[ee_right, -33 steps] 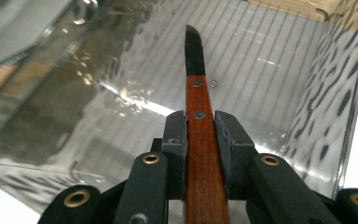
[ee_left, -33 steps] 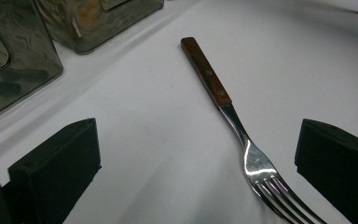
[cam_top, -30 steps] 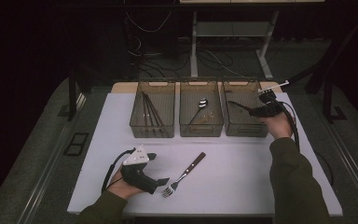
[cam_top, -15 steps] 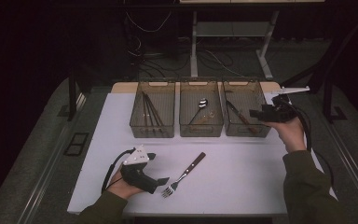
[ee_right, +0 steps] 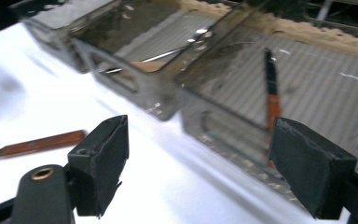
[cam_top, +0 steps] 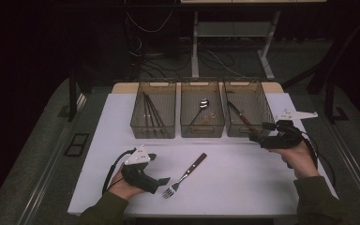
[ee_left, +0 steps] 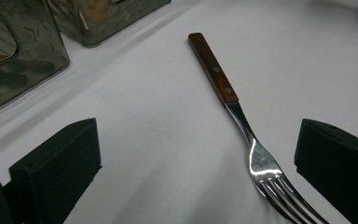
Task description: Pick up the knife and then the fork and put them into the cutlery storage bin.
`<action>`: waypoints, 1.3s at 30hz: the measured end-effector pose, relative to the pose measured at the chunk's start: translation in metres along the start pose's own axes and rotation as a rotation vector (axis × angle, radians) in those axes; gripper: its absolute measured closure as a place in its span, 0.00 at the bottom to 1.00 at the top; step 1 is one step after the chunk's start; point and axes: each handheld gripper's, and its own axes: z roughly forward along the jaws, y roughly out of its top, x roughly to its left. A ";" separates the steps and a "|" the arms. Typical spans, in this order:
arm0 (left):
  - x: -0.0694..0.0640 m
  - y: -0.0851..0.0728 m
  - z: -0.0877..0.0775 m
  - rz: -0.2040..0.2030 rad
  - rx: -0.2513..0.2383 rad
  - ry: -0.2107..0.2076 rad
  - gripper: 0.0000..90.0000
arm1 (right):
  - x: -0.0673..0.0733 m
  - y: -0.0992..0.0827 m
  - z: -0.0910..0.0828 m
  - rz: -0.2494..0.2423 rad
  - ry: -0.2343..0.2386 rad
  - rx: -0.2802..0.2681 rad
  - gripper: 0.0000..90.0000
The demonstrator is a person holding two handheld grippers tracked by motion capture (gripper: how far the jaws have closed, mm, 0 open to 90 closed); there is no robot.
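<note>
A: From the high view we see a white table (cam_top: 243, 187) with three clear bins in a row at its far side. The left bin (cam_top: 153, 110) holds dark sticks, the middle bin (cam_top: 202, 108) a spoon (cam_top: 200, 108), the right bin (cam_top: 246, 108) a knife (cam_top: 240, 117). A fork (cam_top: 183, 176) lies alone on the near part of the table.

B: And the left gripper (cam_top: 161, 180) sits just beside the fork's tines. In the left gripper view we get what the high view hides: the jaws stand wide apart, and the fork (ee_left: 242, 135) lies flat between them, nearer one jaw, touching neither. Its wooden handle with two rivets points away toward the bins.

A: The right gripper (cam_top: 258, 137) hangs at the near corner of the right bin, held by the person's right hand (cam_top: 300, 157).

B: In the right gripper view we find its jaws spread too, with nothing between them. Beyond them we see the knife (ee_right: 272, 95) with its orange handle in the right bin, and the fork's handle (ee_right: 39, 143) far off.
</note>
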 end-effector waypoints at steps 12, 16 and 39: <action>-0.003 0.011 0.004 -0.026 -0.023 0.009 0.21 | 0.032 -0.050 0.004 -0.050 0.037 -0.007 0.20; -0.005 0.015 0.008 -0.028 -0.023 0.013 0.27 | 0.040 -0.066 0.002 -0.069 0.050 -0.017 0.20; -0.033 0.037 0.073 0.014 0.143 -0.012 0.71 | 0.049 -0.084 -0.002 -0.083 0.056 0.005 0.20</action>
